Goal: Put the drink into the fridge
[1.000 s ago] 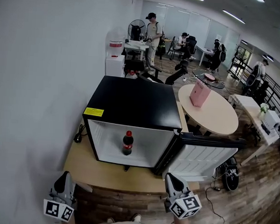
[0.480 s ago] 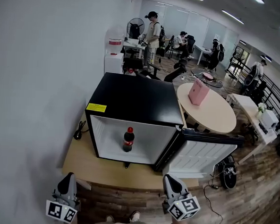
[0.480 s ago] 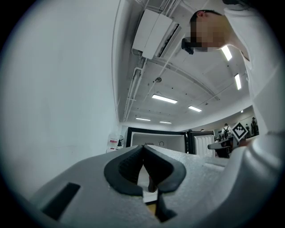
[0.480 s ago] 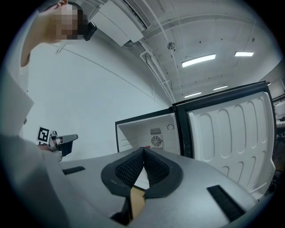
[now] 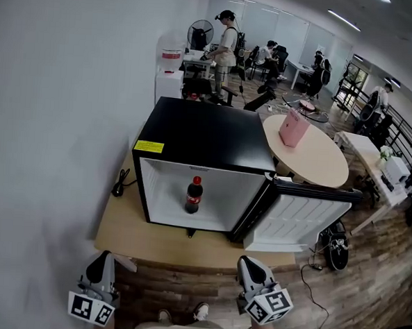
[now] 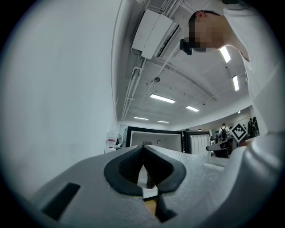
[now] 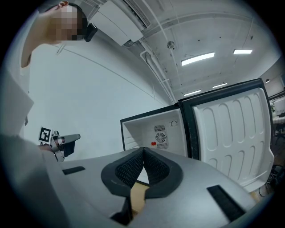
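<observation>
This is an open office, with a plain white wall on the left and desks and people far off. Close by, a low wooden surface carries a black mini fridge. At the near left, the left gripper hangs just short of the surface's near edge, its jaws pressed together with nothing between them. A black cable lies on the surface just left of the fridge.

The fridge's white inside is on show. The drink, a dark cola bottle with a red cap and label, stands upright on the fridge floor about in the middle, well apart from both grippers. The fridge door is swung wide open to the right.

The right gripper sits near us, below the hinge side of the door, its jaws likewise closed tight on nothing. Farther right is a round table with a pink bag on it.
</observation>
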Demonstrator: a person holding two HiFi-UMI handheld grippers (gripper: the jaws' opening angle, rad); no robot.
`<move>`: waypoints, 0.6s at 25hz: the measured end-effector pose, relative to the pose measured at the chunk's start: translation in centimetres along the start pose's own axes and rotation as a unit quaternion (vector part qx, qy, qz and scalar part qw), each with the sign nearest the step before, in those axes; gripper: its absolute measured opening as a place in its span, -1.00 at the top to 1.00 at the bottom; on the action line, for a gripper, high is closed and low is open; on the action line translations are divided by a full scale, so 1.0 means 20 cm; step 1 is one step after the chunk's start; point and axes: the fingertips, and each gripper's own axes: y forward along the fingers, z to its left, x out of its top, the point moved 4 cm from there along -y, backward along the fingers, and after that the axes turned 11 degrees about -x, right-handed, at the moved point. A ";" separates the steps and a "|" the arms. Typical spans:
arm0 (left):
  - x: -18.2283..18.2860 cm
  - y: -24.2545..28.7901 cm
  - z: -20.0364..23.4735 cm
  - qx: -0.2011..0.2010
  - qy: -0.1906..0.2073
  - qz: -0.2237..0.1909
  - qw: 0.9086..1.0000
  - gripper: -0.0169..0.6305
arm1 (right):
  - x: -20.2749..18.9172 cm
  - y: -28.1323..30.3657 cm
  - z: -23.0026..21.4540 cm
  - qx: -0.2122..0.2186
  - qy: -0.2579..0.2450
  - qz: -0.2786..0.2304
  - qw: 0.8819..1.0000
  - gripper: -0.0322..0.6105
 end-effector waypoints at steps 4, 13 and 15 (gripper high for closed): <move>-0.01 0.00 0.01 -0.012 0.000 0.002 1.000 0.90 | -0.02 -0.02 0.03 -0.009 0.002 0.001 1.000 0.90; -0.01 0.00 0.05 -0.032 -0.002 -0.004 0.999 0.90 | -0.03 -0.04 0.07 -0.027 -0.002 -0.003 1.000 0.90; -0.01 0.00 0.06 -0.036 -0.002 -0.005 0.999 0.90 | -0.04 -0.03 0.08 -0.029 -0.006 -0.001 1.000 0.90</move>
